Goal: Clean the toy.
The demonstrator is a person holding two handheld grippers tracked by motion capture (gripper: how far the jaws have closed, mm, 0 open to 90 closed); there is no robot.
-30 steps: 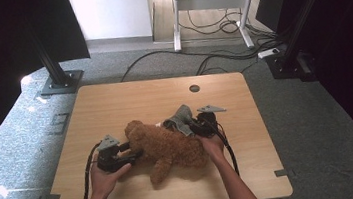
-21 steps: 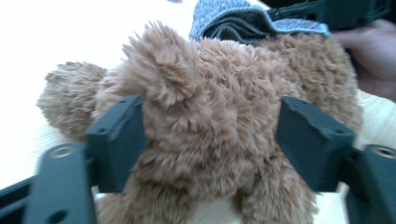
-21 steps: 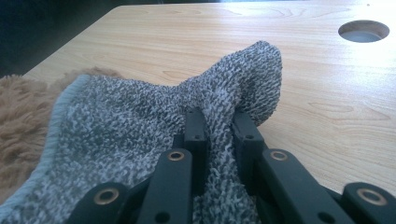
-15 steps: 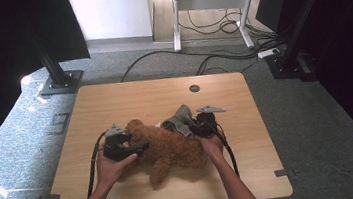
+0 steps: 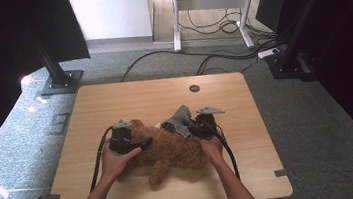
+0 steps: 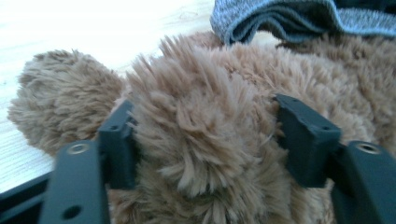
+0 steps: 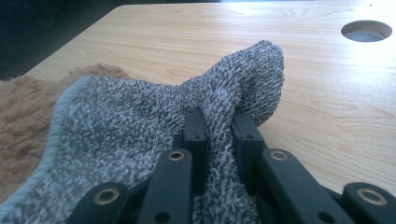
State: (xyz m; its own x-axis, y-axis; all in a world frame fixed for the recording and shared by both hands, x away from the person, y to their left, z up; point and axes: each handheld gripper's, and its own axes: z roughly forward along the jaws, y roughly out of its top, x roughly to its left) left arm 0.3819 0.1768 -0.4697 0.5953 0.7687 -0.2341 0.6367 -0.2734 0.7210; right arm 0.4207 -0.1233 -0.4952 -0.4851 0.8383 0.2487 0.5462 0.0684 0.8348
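Observation:
A brown plush bear [image 5: 170, 150] lies on the wooden table [image 5: 114, 101]. My left gripper [image 5: 142, 143] is at its left end. In the left gripper view the jaws have just been closing, and the left gripper [image 6: 201, 130] now presses into a thick lump of the bear's fur [image 6: 196, 93] from both sides. My right gripper [image 5: 190, 128] is at the bear's upper right, shut on a fold of grey knitted cloth [image 5: 179, 119]. In the right gripper view the right gripper [image 7: 219, 119] pinches the cloth [image 7: 140, 116], which drapes over the bear's fur [image 7: 23, 107].
A round cable hole [image 5: 194, 88] sits in the table's far half. Cables trail from both grippers toward the near edge. Bare wood lies all around the bear. Black stand bases [image 5: 59, 82] and floor cables [image 5: 220, 57] lie beyond the table.
My left hand has moved right and a little away from me, up against the bear, and its jaws now grip the fur. The right hand and the grey cloth have stayed put.

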